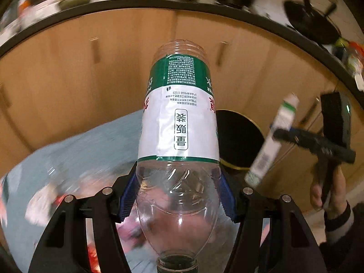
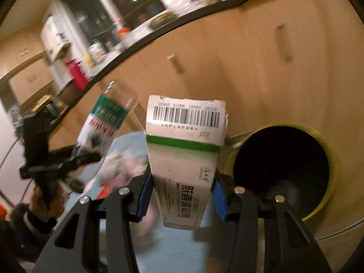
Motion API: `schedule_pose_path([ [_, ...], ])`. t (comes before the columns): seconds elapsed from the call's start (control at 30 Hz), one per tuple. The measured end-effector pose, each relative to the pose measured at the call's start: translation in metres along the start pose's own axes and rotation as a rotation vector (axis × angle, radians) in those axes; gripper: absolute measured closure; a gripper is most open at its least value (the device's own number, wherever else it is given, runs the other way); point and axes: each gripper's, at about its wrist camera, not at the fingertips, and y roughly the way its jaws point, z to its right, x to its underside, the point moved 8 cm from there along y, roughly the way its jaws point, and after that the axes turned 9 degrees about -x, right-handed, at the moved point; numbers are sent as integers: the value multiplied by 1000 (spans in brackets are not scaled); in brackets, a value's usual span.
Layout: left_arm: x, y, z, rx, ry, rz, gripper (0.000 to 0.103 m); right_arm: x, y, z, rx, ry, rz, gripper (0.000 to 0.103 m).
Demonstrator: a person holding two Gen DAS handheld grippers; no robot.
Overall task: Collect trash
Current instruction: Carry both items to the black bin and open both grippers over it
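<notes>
The bin (image 2: 282,173) stands open by the cabinets, nothing yet dropped in. Left gripper (image 1: 177,193) fingers clamp an empty plastic bottle (image 1: 179,118); right gripper (image 2: 182,195) fingers clamp a carton (image 2: 184,157). Both items are aloft near the bin; more litter appears to remain on the blue mat (image 1: 91,145).

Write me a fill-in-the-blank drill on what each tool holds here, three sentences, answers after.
1. The left tool is clamped on an empty clear plastic ____ with a green and white label.
2. The right tool grips a white and green cardboard ____ with a barcode on its end.
3. The round black opening of the trash ____ sits on the floor in front of the wooden cabinets.

Missing words: bottle; box; bin.
</notes>
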Motion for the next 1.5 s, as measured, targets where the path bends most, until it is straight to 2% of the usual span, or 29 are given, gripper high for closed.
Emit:
schedule_pose_path([
  [0.23,-35,53,81,84,101,-34,44,0,13,86,170,44,-13,57],
  [0.4,-48,91,111,118,123,-77,44,21,32,134,225,87,-51,57],
  [0.5,-55,114,125,130,133,-102,44,37,45,155,304,74,-95,54],
  [0.53,-56,119,127,133,132,-109,44,35,49,160,320,75,-103,42],
  [0.57,-57,127,130,137,134,-118,44,36,48,163,338,77,-98,18],
  [0.6,-58,132,133,138,133,-125,44,37,44,165,345,74,-74,10],
  [0.63,-57,139,135,142,134,-133,44,40,39,166,348,73,-65,10],
  [0.97,-55,172,159,171,130,-173,44,57,-11,152,338,100,57,10],
  [1.2,-55,212,178,204,140,-272,44,70,-38,144,340,133,111,10],
  [1.43,-50,246,196,162,183,-338,43,69,-53,132,344,118,130,10],
  [1.47,-51,247,197,153,183,-335,37,68,-53,131,344,114,130,10],
  [1.5,-51,244,195,141,182,-323,23,68,-53,129,343,110,133,10],
])
